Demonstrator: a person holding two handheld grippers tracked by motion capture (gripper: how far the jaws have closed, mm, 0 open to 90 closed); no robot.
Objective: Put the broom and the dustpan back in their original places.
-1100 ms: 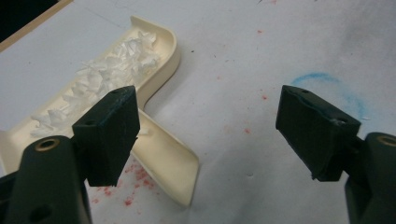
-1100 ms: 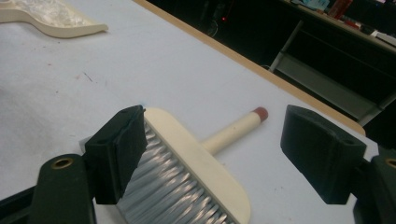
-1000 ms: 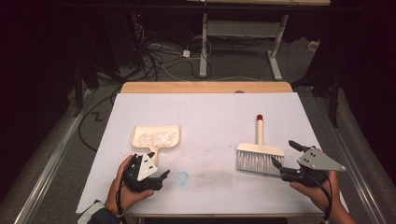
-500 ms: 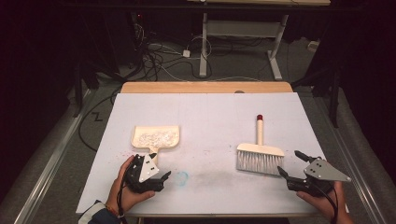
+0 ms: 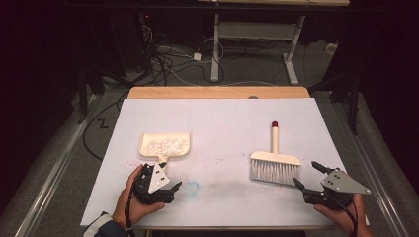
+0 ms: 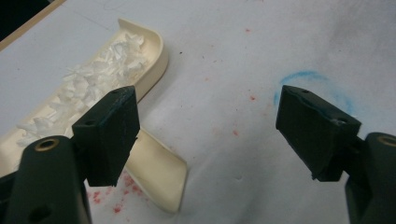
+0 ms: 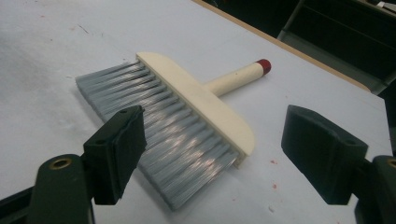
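Observation:
A cream dustpan [image 5: 164, 146] holding white crumbs lies left of centre on the white table; its pan [image 6: 93, 88] and short handle [image 6: 159, 172] show in the left gripper view. My left gripper [image 5: 170, 176] stands open just near of that handle, nothing between its jaws [image 6: 205, 93]. A cream hand brush [image 5: 274, 165] with grey bristles and a red-tipped handle lies flat at the right. My right gripper [image 5: 307, 174] is open beside the bristles' right end, not touching; the brush [image 7: 187, 121] lies ahead of its jaws [image 7: 212, 112].
A faint blue ring [image 5: 192, 187] is drawn on the table's white sheet [image 5: 222, 118], with red specks around it. A wooden strip [image 5: 217, 92] marks the far edge. Cables and desk legs [image 5: 215, 44] lie on the floor beyond. A hand holds each gripper at the near edge.
My right gripper has drawn back a little from the brush, toward the near edge and right. The left gripper, dustpan and brush have stayed put.

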